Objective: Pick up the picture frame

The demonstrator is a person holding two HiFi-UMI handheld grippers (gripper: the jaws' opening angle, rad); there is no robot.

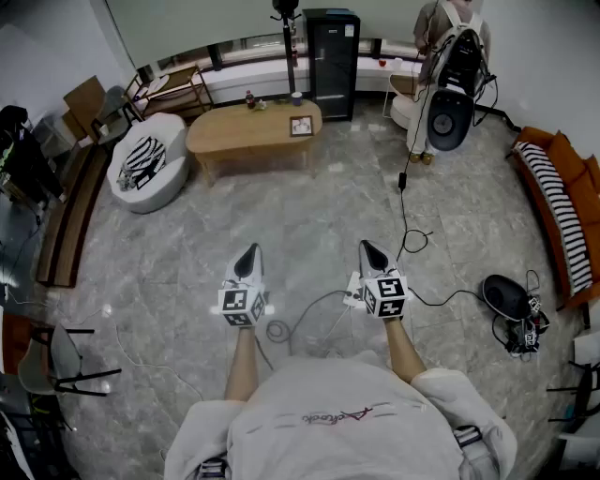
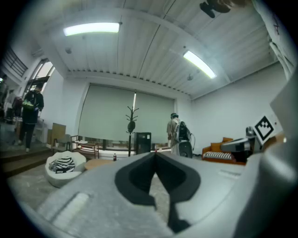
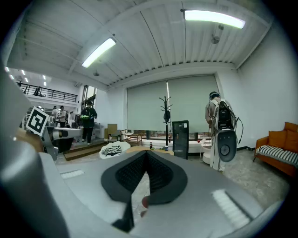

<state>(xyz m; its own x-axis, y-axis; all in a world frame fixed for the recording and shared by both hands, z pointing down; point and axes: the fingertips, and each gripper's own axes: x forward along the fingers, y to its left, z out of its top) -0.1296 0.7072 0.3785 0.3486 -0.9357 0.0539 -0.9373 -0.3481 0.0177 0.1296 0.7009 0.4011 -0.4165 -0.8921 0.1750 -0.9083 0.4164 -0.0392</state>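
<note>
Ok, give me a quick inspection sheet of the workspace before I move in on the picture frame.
Surface: wooden table, far ahead across the tiled floor.
Job's things: picture frame on the table's right end, untouched.
Clutter: bottle and cup at the table's back edge.
Grippers: left gripper and right gripper, jaws shut, empty, over the floor.
Cables: cable trailing across the floor.
Surroundings: beanbag, black cabinet, orange sofa, person standing.

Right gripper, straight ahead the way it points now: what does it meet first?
Nothing close: the right gripper, jaws shut, faces bare floor. Beyond that its line seems to reach the wooden table near its right end, by the picture frame; depth is unclear.
</note>
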